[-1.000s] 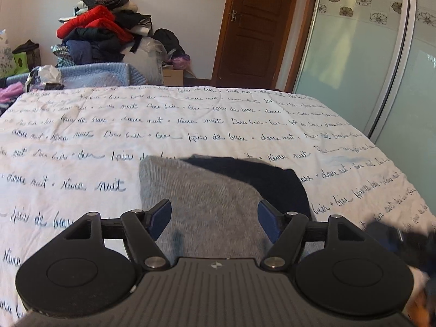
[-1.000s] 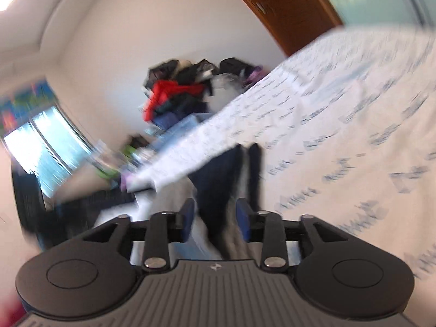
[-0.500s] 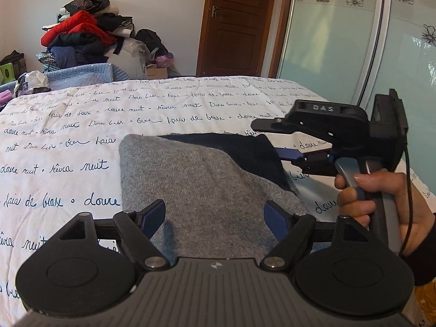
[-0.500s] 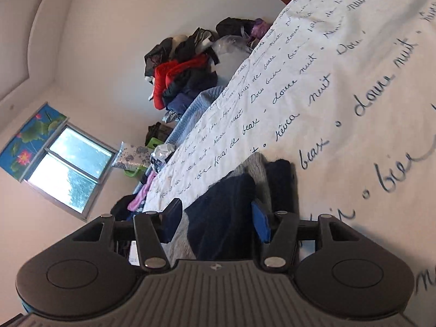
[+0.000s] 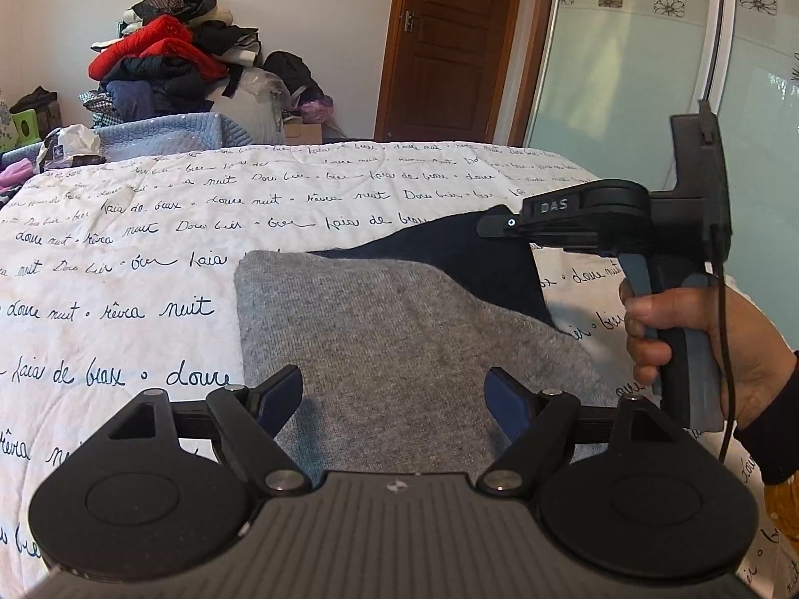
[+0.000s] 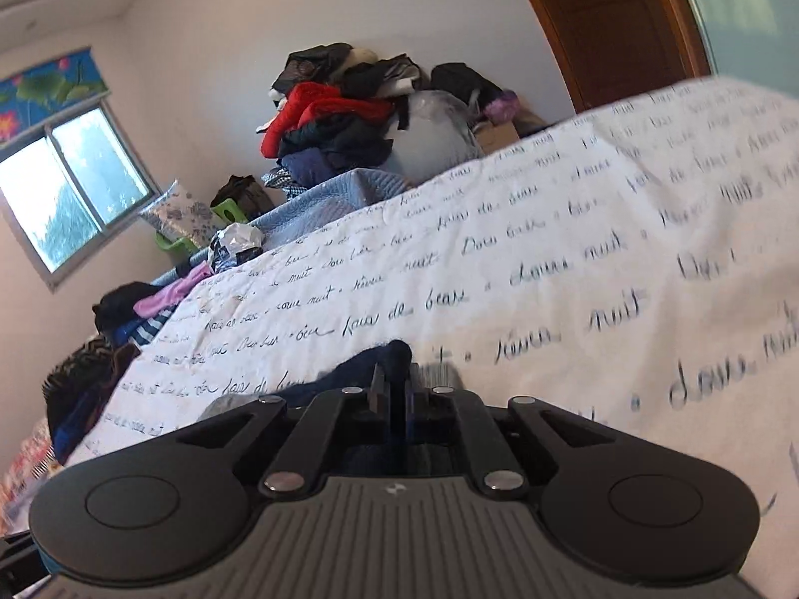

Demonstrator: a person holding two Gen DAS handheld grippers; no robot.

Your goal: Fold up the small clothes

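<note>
Right gripper [image 6: 394, 389] is pinching the navy far corner of the garment [image 5: 399, 339] on the bed [image 5: 150, 229]; left gripper [image 5: 397, 389] is hovering wide open, empty, above its near grey edge.

I see the garment [image 5: 399, 344] lying on the bed [image 5: 150, 249], directly ahead of my left gripper [image 5: 397, 394]. My right gripper [image 6: 394, 394] sits at its far right corner. Behind the bed, to the left, 1 clothes pile [image 5: 170, 65] stands left of the door [image 5: 449, 40].
</note>
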